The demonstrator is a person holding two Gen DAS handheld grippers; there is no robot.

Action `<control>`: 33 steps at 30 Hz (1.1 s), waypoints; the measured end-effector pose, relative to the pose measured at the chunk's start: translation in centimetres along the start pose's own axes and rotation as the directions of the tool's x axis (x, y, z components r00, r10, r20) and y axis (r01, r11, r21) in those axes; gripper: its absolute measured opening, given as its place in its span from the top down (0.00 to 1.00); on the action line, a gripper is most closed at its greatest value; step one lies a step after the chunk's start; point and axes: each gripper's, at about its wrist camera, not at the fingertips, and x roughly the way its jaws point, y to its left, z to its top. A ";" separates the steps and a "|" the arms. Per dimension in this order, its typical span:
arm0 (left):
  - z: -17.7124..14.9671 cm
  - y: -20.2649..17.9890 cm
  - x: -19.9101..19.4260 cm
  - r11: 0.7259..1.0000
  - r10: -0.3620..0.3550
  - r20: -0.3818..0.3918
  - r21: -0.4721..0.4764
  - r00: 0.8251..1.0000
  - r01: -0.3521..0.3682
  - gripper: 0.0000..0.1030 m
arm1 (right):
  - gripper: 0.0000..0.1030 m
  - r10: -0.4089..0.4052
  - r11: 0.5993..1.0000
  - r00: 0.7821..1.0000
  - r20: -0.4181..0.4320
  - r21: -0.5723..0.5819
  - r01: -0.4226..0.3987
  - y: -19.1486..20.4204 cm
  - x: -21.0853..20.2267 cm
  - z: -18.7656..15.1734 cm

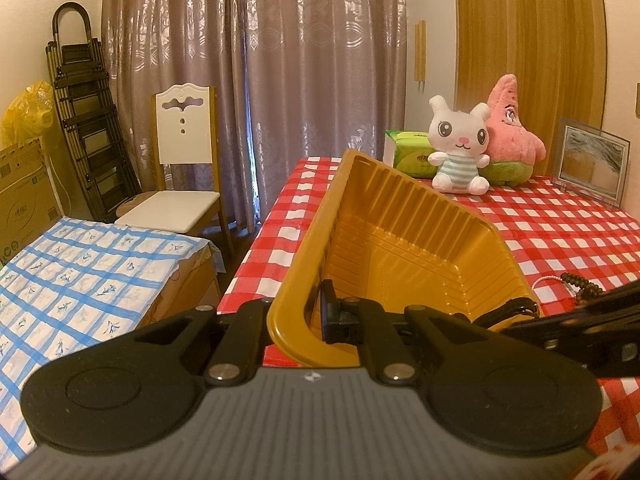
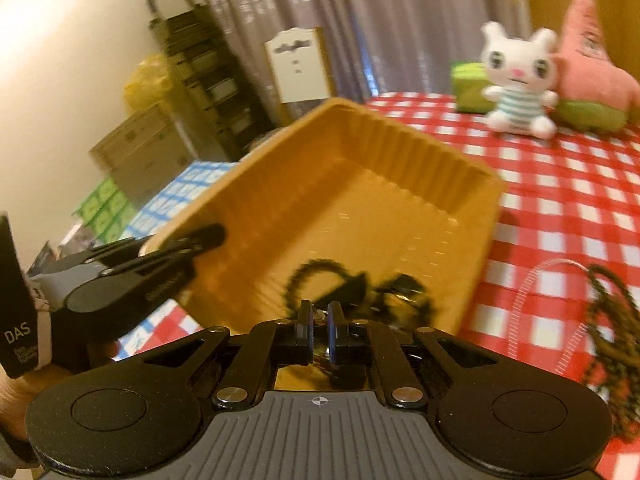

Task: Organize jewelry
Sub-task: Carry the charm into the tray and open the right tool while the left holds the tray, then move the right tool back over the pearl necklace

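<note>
Tray (image 2: 360, 184): tilted, rim clamped in my left gripper (image 1: 316, 312). One dark cord piece (image 2: 320, 276) inside. Right gripper (image 2: 319, 320): jaws together on something small and shiny, unidentifiable. Left out on the cloth (image 2: 560, 184): white beads (image 2: 532, 280), dark bead strand (image 2: 608, 320).

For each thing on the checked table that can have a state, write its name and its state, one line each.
Yellow tray: tilted, near rim clamped.
Left gripper: shut on the tray rim.
Right gripper: shut on a dark necklace hanging over the tray.
Bead strands: loose on the tablecloth.
</note>
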 end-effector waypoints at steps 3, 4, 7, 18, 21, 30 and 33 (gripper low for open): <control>0.0 0.0 0.0 1.000 -0.002 0.002 0.000 1.000 0.002 0.92 | 0.93 0.027 0.999 1.000 0.006 -0.023 -0.027 0.8 1.2 0.4; 0.0 0.0 0.0 1.000 -0.001 0.002 0.001 1.000 0.001 0.92 | 0.93 0.032 0.999 0.999 0.007 -0.033 -0.031 0.9 1.6 0.6; 0.0 0.1 0.1 1.000 -0.003 -0.001 -0.005 1.000 0.003 0.92 | 0.93 0.039 0.998 0.999 0.006 -0.055 -0.038 1.3 2.5 0.9; -0.1 0.1 0.4 1.000 -0.011 -0.001 -0.009 1.000 0.011 0.92 | 0.84 -0.003 1.000 1.000 0.008 -0.008 0.003 0.7 3.4 1.2; -0.1 0.1 0.4 1.000 -0.013 -0.002 -0.009 1.000 0.013 0.92 | 0.68 -0.018 1.000 0.999 0.029 0.012 0.017 0.3 2.7 1.2; 0.0 0.0 0.6 1.000 -0.018 0.001 -0.002 1.000 0.018 0.92 | 0.59 -0.079 0.995 0.995 0.056 0.062 0.076 -1.0 -0.3 0.5; 0.0 0.0 0.6 1.000 -0.018 0.001 -0.002 1.000 0.018 0.92 | 0.59 -0.112 0.990 0.992 0.061 0.090 0.106 -1.8 -1.6 -0.1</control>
